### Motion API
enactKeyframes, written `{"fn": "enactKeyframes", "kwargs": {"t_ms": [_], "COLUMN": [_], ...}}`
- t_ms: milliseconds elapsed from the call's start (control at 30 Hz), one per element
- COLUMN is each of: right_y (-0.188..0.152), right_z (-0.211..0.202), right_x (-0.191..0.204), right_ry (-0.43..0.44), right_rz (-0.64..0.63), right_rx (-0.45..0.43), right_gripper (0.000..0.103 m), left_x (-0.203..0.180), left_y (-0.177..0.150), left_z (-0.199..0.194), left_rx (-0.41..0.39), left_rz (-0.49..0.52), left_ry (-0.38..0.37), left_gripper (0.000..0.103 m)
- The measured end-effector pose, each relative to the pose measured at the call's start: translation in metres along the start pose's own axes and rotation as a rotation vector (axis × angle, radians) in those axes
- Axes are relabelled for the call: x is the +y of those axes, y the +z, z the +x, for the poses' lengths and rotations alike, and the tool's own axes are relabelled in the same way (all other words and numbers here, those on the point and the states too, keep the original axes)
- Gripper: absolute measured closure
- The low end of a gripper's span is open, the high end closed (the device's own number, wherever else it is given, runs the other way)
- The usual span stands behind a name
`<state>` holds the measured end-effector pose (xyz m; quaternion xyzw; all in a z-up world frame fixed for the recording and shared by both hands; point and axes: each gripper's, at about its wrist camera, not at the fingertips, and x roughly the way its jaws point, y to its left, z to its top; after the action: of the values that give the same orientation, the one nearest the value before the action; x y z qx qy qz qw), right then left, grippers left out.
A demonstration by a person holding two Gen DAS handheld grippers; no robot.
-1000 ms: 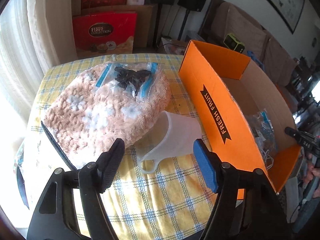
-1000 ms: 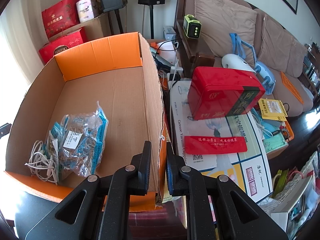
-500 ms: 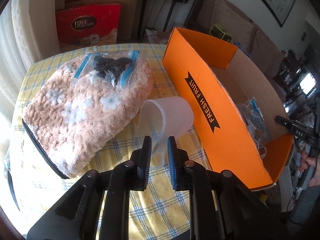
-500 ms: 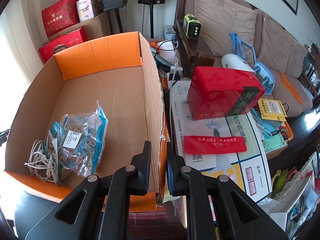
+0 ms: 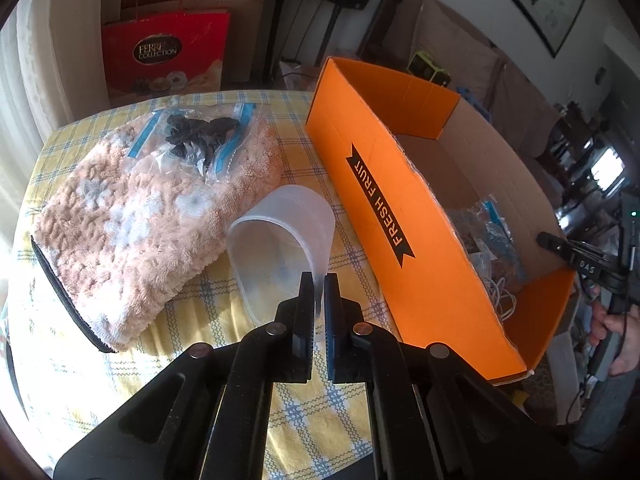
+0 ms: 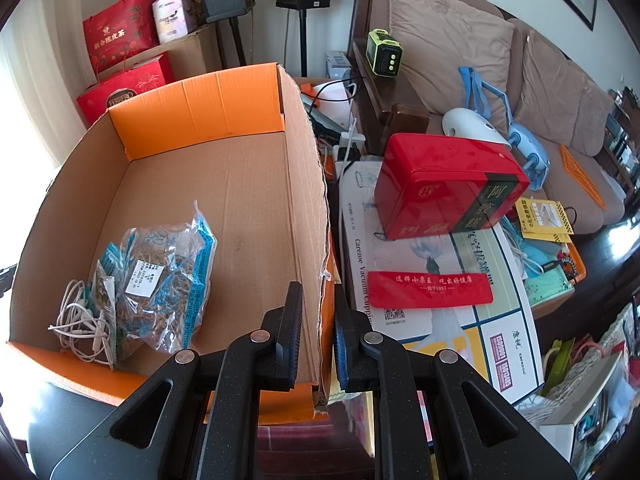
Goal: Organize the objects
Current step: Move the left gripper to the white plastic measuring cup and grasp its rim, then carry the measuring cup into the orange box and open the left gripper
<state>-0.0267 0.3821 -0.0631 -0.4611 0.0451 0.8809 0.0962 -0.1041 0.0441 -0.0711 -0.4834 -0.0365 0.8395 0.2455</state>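
A translucent plastic cup (image 5: 280, 232) lies on its side on the yellow checked tablecloth (image 5: 168, 320), mouth toward me. My left gripper (image 5: 319, 284) is closing tight on the cup's near rim, which shows between the pads. To the right stands the orange "FRESH FRUIT" cardboard box (image 5: 380, 200). My right gripper (image 6: 319, 300) is shut on the box's right wall (image 6: 308, 200), one pad inside and one outside. In the box lie a bag of rubber bands (image 6: 164, 264) and a white cable (image 6: 80, 324).
A fluffy pink cloth item (image 5: 132, 216) covers the table's left half, with a zip bag of dark pieces (image 5: 196, 140) on it. A red tin (image 6: 444, 188) sits on cartons right of the box. A hand (image 5: 612, 324) shows at far right.
My left gripper went from wide open around the cup to shut on its rim, and it has tipped slightly. The right gripper and the box have not moved.
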Motion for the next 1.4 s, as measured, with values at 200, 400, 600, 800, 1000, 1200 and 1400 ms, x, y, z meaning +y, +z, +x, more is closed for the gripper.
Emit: {"fn": "enactKeyframes", "kwargs": {"t_ms": [200,400,600,800,1000,1200,1400], "right_y": [0.0,0.0,0.0,0.001,0.001,0.001,0.001], "right_z": [0.0,0.0,0.0,0.0,-0.003,-0.004,-0.006], "right_x": [0.0,0.0,0.0,0.001,0.003,0.003,0.002], "right_ry": [0.0,0.0,0.001,0.005,0.013,0.018,0.025], "right_rz": [0.0,0.0,0.0,0.002,0.004,0.003,0.005], "right_rx": [0.0,0.001,0.0,0.001,0.0,0.0,-0.003], "right_gripper": [0.09,0.09,0.09,0.09,0.09,0.09,0.091], "left_x": [-0.008,-0.025,-0.057,-0.098,-0.134,-0.161,-0.18], "left_y": [0.005,0.016,0.024,0.024,0.019,0.019,0.018], "left_z": [-0.023,-0.053,-0.078,-0.075,-0.049,-0.021,0.002], "left_rx": [-0.059,-0.138,-0.207,-0.199,-0.149,-0.086,-0.039], "left_rz": [0.005,0.022,0.076,0.135,0.183,0.206,0.214], "left_ry": [-0.012,-0.047,-0.092,-0.141,-0.177,-0.218,-0.265], "left_gripper": [0.101,0.101,0.101,0.101,0.101,0.101,0.101]}}
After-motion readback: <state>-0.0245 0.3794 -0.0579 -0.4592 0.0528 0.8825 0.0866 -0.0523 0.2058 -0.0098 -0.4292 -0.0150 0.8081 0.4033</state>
